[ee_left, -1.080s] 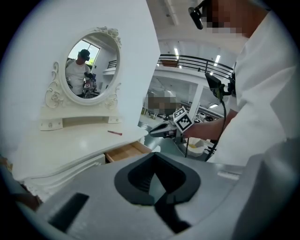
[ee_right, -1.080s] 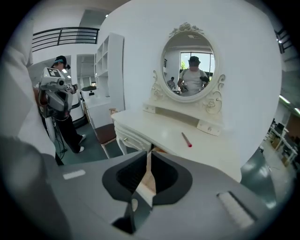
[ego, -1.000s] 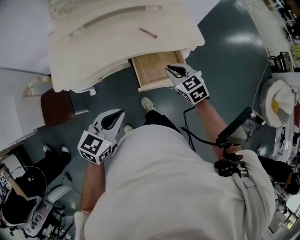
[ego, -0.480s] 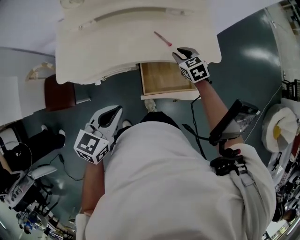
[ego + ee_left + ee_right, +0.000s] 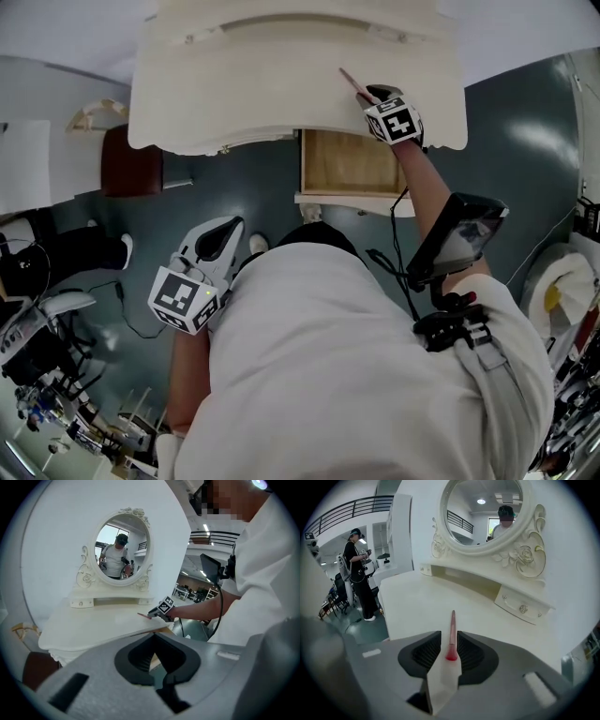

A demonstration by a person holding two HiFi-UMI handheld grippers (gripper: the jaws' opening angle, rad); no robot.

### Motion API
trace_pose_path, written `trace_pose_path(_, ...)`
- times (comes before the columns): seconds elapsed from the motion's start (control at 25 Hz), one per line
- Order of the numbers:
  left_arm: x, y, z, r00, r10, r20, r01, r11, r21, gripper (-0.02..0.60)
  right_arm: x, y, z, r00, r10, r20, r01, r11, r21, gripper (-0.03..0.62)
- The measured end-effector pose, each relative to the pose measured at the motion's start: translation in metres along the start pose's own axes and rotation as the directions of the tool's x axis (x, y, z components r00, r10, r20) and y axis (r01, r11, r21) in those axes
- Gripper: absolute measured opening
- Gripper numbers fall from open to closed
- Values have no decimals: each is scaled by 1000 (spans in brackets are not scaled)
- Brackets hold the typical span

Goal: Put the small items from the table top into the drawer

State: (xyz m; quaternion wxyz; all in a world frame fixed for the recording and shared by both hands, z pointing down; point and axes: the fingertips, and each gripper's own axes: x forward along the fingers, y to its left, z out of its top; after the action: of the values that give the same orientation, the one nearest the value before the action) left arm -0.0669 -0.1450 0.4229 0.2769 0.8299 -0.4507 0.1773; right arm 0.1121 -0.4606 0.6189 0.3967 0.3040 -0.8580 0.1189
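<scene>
Right hand-held gripper point(image 5: 449, 641), jaws just opened wide, straddles near end of pink stick point(image 5: 452, 623), not yet clamped; stick lies on surface point(image 5: 262, 94), pointing ahead of jaws; pick-up step, by my reading; next: close, lift, carry back to open drawer point(image 5: 352, 164) beneath; left hand-held gripper point(image 5: 223, 234) closed, empty, well behind; count: one stick, one drawer, two hand-held grippers.

Cream dressing table point(image 5: 253, 98) w/ 1 thin pink stick point(image 5: 352, 82) lying on top.
</scene>
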Motion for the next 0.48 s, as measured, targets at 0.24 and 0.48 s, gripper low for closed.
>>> trace_pose_path(0.24,-8,1,-2,999,29,-14,-29,999,-27,2,19,-6,-3,1000,14,-27,-13,999,44,101)
trace_pose_path(0.48,-12,3,0,999,35,-21,-35,999,-14,2,19,-6,-3,999,37,-13,-36,993,114,51)
